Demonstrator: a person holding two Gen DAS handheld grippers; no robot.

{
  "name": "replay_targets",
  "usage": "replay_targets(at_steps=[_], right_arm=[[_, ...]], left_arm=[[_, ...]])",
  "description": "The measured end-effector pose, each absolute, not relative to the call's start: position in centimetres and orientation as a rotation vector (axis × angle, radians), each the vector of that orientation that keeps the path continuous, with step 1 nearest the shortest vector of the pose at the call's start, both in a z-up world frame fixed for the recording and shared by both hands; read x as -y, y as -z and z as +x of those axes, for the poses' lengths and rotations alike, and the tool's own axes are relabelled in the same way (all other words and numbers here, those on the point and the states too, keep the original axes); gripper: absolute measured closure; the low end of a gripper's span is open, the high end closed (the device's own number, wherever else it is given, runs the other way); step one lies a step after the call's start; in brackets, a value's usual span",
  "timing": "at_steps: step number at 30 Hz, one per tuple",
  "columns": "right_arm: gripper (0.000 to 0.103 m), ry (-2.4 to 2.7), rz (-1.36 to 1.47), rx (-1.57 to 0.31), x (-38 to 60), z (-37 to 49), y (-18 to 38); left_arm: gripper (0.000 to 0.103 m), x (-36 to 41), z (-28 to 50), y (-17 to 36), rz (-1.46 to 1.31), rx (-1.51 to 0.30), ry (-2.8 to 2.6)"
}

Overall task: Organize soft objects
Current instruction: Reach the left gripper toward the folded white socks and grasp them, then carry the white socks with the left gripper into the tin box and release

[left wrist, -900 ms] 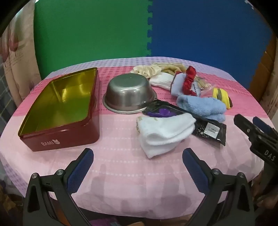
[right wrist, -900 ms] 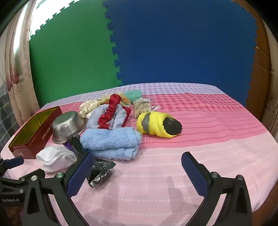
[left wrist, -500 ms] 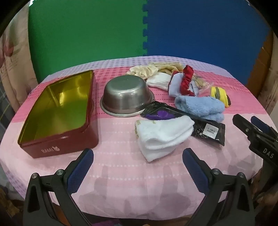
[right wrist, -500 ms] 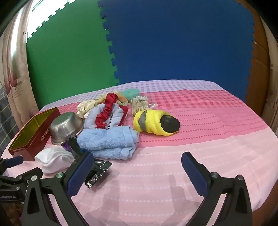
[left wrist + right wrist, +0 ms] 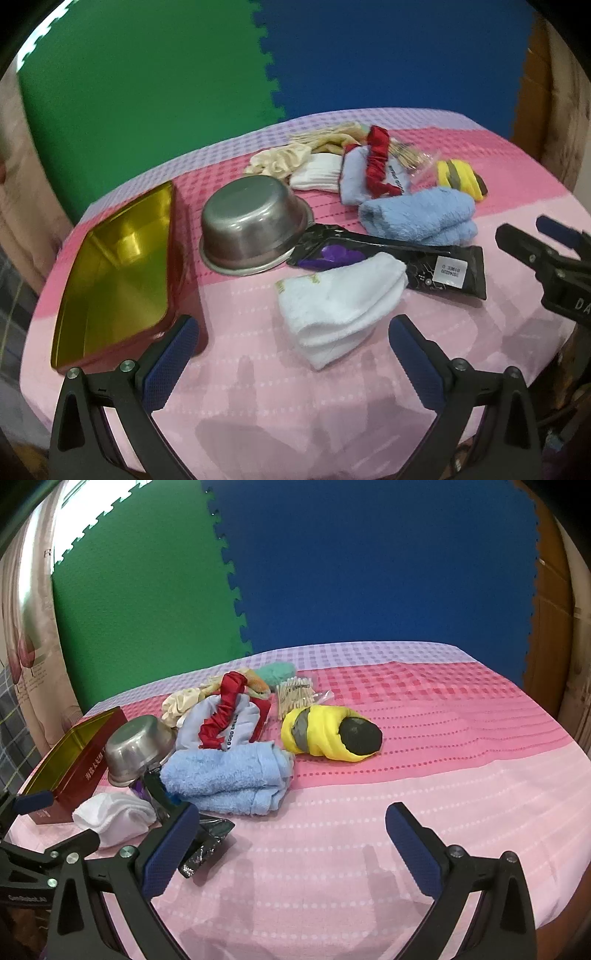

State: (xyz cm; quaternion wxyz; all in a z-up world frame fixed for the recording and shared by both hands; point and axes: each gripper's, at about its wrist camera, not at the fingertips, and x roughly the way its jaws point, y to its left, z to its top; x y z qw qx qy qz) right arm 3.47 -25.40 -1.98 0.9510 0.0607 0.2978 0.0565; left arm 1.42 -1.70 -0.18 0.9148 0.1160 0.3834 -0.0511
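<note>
White folded socks (image 5: 341,299) lie just beyond the left gripper (image 5: 293,350), at about 1 o'clock from it, right of the empty red tin (image 5: 110,273). Both grippers, the right gripper (image 5: 291,843) too, stand wide and hold nothing. No sorting has begun, I judge; next the left one must reach forward and close on the socks.

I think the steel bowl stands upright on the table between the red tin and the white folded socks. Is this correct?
Not quite. The steel bowl is upside down, its rim on the tablecloth, as the left wrist view shows. It does sit between the red tin and the white folded socks.
</note>
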Motion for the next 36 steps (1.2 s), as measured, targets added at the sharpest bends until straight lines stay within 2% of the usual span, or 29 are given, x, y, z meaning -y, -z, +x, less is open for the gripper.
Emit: replay_targets(at_steps=[8,9,10,11,12,13,14,16,19,27,36], right_arm=[[0.0,-0.108,0.149,-0.625,25.8,3.9,2.2],[0.0,-0.107,0.151,-0.627,25.8,3.9,2.2],[0.0,-0.108,0.153,-0.629,25.9,4.0,2.2],[0.0,-0.109,0.154,-0.631,25.9,4.0,2.3],[0.0,-0.109,0.155,-0.633,25.9,4.1,2.3],[0.0,-0.11,0.156,-0.634,25.9,4.1,2.3],[0.0,-0.111,0.157,-0.635,26.0,4.0,2.4],[0.0,-0.11,0.16,-0.636,26.0,4.1,2.4],[0.0,-0.108,0.167,-0.635,26.2,4.1,2.4],[0.0,-0.108,0.175,-0.639,26.4,4.4,2.5],[0.0,-0.111,0.174,-0.635,26.3,4.3,2.6]], left_arm=[[0.002,2.1,3.0,0.9,0.334,-0.827,0.138],[0.008,2.1,3.2,1.1,0.345,-0.832,0.141],[0.023,2.2,3.4,1.3,0.361,-0.835,0.139],[0.034,2.2,3.6,1.6,0.37,-0.848,0.144],[0.058,2.2,3.8,1.9,0.365,-0.865,0.157],[0.069,1.9,4.0,2.1,0.327,-0.883,0.188],[0.07,1.3,4.0,2.0,0.276,-0.882,0.207],[0.079,0.6,4.0,2.0,0.224,-0.89,0.215],[0.084,0.2,3.4,1.4,0.219,-0.881,0.204],[0.084,-0.4,2.3,-2.6,0.181,-0.818,0.138],[0.084,-5.0,3.8,-7.0,0.138,-0.755,-0.011]])
